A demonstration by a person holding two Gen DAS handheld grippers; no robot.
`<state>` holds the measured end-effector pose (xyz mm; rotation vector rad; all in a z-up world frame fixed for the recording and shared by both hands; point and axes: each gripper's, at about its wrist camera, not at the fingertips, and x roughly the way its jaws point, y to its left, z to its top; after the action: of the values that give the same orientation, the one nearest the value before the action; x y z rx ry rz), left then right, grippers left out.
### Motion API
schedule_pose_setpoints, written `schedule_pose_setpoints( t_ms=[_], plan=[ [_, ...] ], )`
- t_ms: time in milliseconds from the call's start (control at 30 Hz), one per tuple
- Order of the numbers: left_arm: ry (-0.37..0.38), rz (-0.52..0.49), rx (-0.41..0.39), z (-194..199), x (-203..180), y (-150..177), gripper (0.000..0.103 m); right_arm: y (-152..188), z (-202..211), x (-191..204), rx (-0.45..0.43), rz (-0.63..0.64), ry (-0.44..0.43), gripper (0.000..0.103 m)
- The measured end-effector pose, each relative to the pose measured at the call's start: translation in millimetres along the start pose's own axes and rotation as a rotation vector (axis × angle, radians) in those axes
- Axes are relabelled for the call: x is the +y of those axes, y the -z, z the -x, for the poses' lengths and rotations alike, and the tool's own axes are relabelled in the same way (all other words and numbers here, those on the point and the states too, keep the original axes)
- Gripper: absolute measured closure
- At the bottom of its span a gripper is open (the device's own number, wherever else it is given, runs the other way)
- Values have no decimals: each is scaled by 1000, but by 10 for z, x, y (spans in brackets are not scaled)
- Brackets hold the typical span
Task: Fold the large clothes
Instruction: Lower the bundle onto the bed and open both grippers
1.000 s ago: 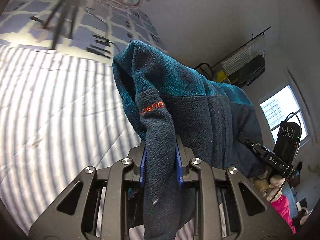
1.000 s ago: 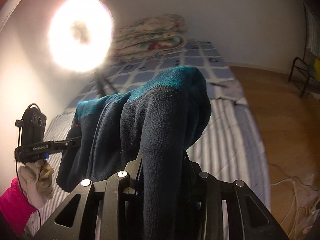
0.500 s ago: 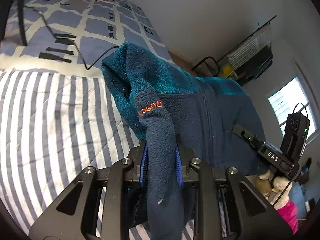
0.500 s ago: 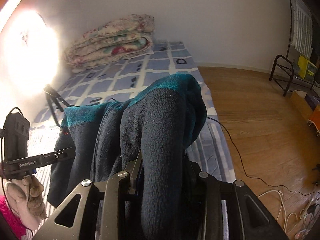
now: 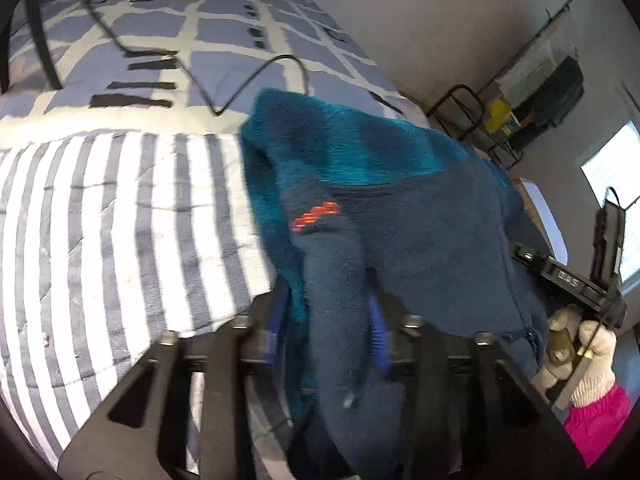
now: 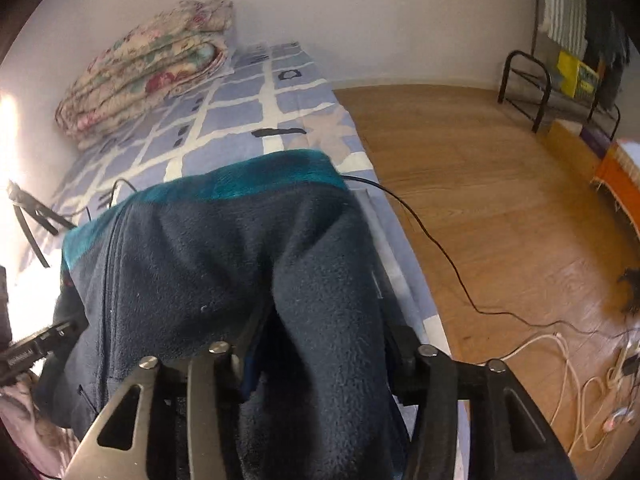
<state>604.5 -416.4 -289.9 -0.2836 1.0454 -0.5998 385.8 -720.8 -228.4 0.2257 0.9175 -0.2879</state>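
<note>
A large fleece jacket (image 5: 420,216), navy with a teal yoke and an orange logo, hangs between both grippers above the bed. My left gripper (image 5: 328,312) is shut on one bunched part of it. My right gripper (image 6: 320,344) is shut on another bunched part of the jacket (image 6: 224,248); fleece hides the fingertips in both views. The right gripper's handle and the gloved hand (image 5: 576,344) show at the right of the left wrist view. The left gripper's handle (image 6: 32,352) shows at the left edge of the right wrist view.
The bed has a striped sheet (image 5: 120,240) and a blue checked cover (image 6: 240,112). A folded floral quilt (image 6: 148,64) lies at its head. A black cable (image 5: 224,80) crosses the bed. Wooden floor (image 6: 500,200) with cables and a black rack (image 6: 524,92) lies to the right.
Both grippers have tilted downward with the jacket still held, bringing the bed and floor into view. The jacket now spreads wider between them.
</note>
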Motion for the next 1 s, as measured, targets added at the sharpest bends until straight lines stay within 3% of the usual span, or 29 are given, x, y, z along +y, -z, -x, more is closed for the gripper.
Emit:
schedule_pose_setpoints(
  t_ms=[100,233,400,467,600,833,1000],
  plan=[
    [12,28,-9,83,45,50,53,38,71,-29,-8,-2,3,51],
    [-17,-8,-20,296,2,148,53,72,198,-39,-14,-19,30,51],
    [11,-4,15,512,84,318,53,311,394,-240,-1,-67,17,51],
    [-2,-25,21,620,72,398,55,435,477,-285,16,-49,48,51],
    [-20,-51,17,873,-11,552,56,549,716,-284,33,-30,85,58],
    [-24,-110,-31,1627,-364,844,56,656,1394,-60,-22,9,66,58],
    [-16,-166,-104,2451,-761,1130,56,799,2060,256,-82,55,18,58]
  ],
)
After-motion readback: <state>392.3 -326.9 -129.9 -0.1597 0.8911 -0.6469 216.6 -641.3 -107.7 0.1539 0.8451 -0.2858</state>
